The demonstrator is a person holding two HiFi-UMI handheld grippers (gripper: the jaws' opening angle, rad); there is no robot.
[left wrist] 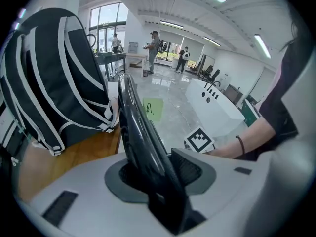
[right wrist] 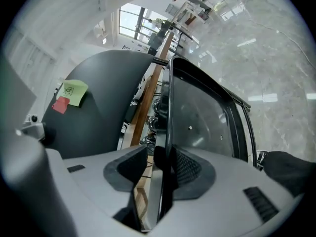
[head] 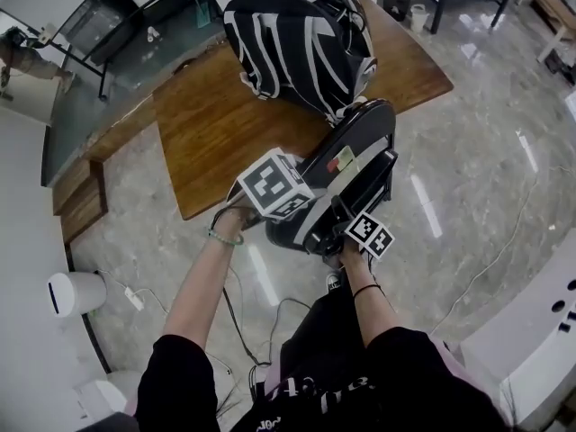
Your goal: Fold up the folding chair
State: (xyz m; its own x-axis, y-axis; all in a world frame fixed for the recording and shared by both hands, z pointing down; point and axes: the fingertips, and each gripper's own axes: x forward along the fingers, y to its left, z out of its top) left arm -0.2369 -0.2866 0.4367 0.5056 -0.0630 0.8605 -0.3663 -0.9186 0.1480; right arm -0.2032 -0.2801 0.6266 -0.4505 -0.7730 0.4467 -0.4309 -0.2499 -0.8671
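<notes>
My left gripper (left wrist: pixel 153 174) clenched on black glossy plastic folding chair (head: pixel 360 142) curved rim, my right gripper (right wrist: pixel 160 169) clenched on its flat panel edge, black-and-white striped fabric backpack (head: pixel 288 43) just behind on brown wooden table (head: pixel 216 133).

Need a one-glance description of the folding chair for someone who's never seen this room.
Start at the wooden table. At its near edge, right beside the black-and-white striped backpack, stands the folding chair, all glossy black panels. Nothing else nearby carries a green and a red sticky note on its surface.
</notes>
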